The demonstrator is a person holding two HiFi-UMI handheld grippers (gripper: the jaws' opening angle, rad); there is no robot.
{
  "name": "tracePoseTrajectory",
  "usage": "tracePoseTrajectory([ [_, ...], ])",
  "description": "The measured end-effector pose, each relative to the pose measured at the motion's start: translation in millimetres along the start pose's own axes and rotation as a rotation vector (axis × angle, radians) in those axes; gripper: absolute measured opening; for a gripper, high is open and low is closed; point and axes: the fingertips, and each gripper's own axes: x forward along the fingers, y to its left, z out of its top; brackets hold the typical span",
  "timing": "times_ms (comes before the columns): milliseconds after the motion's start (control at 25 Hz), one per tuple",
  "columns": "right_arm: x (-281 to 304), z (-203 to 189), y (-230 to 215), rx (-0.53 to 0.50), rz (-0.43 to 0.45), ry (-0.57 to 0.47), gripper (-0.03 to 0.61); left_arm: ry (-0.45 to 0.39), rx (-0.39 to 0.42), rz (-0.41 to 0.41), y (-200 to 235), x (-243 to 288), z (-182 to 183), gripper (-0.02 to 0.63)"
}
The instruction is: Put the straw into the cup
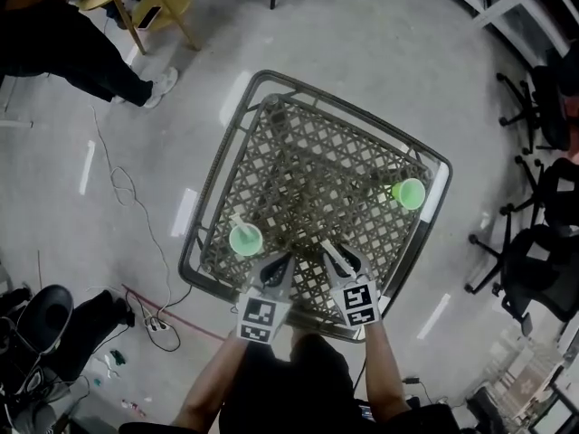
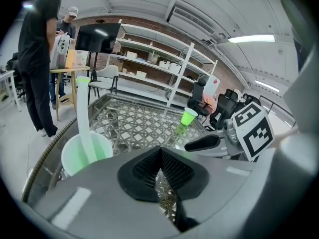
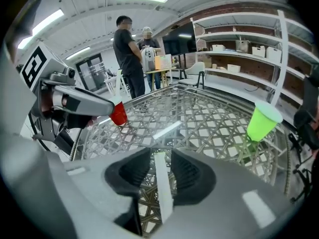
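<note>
A green cup point(image 1: 245, 239) stands near the front left of the lattice table point(image 1: 271, 107), with a white straw point(image 2: 82, 118) leaning upright in it. My left gripper point(image 1: 276, 269) is just to the right of that cup, its jaws shut with nothing between them. A second green cup point(image 1: 408, 193) stands at the table's right side. My right gripper point(image 3: 160, 156) hovers low over the table's front edge. It is open, and a second white straw point(image 3: 162, 188) lies in the gap between its pads, with space on either side.
A red cup point(image 3: 118, 113) shows beyond my left gripper point(image 3: 75, 101) in the right gripper view. People stand by a wooden table point(image 3: 164, 71) at the back. Shelving point(image 2: 159, 68) and office chairs point(image 1: 534, 260) surround the table, and cables point(image 1: 127, 197) lie on the floor.
</note>
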Motion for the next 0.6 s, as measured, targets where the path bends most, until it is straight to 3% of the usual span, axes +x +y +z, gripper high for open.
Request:
tracePoseTrajectory([
  [160, 9, -9, 5, -0.055, 0.016, 0.056, 0.152, 0.001, -0.008, 0.01, 2, -2, -2, 0.006],
  [600, 21, -24, 4, -0.098, -0.006, 0.146, 0.147, 0.011, -0.031, 0.031, 9, -6, -12, 0.006],
])
